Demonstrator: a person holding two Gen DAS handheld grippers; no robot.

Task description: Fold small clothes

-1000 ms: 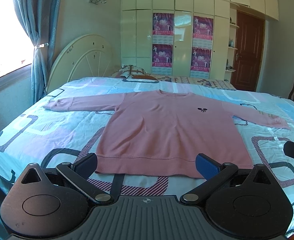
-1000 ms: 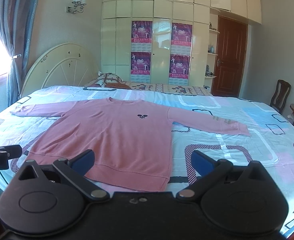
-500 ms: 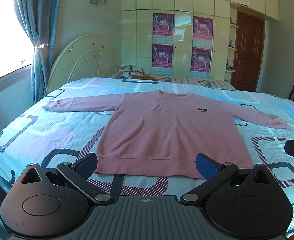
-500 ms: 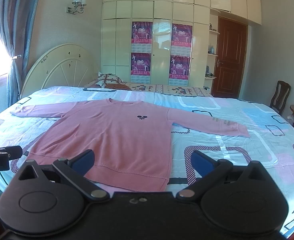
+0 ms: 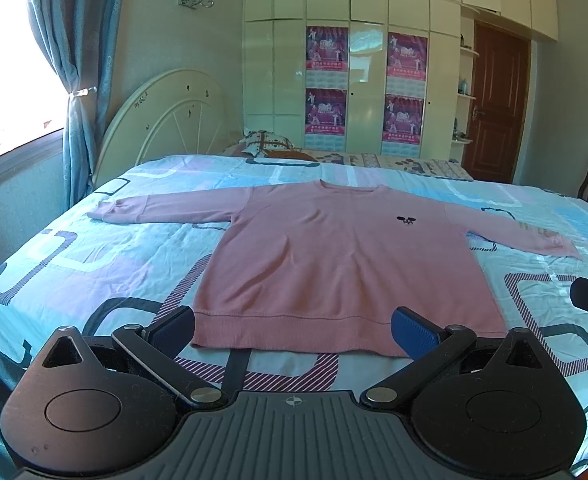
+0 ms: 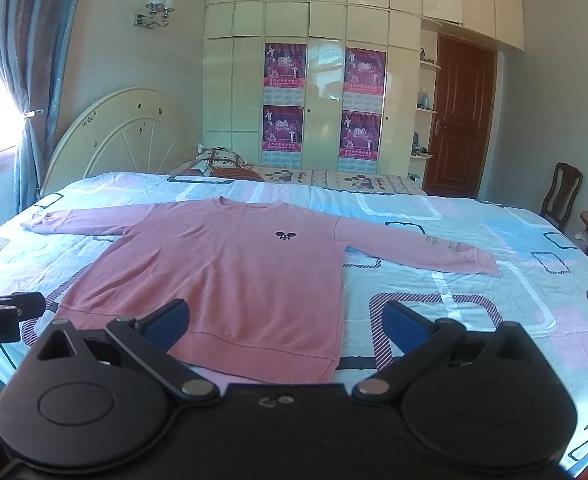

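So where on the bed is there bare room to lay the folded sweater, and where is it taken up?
The pink sweater covers the middle, its sleeves spread to both sides. Free bedspread lies below the right sleeve, out to the bed's edge, and below the left sleeve toward the window side. The far end by the pillow is crowded.

Bed [image 5: 94, 248] surface, near edge foremost. The sweater [image 5: 334, 264] lies flat with both sleeves spread, so it gives no raised obstacle; open bedspread lies on either side of its body and along the near edge below the hem. Left gripper [image 5: 294, 330] and right gripper [image 6: 286, 326] hang above that near edge, jaws wide, nothing between the fingers. Each gripper's tip shows at the side of the other's view, so they are close neighbours. Pillow [image 6: 218, 160] and headboard [image 5: 166, 120] bound the far left corner; a chair [image 6: 562, 196] stands off the bed at right.
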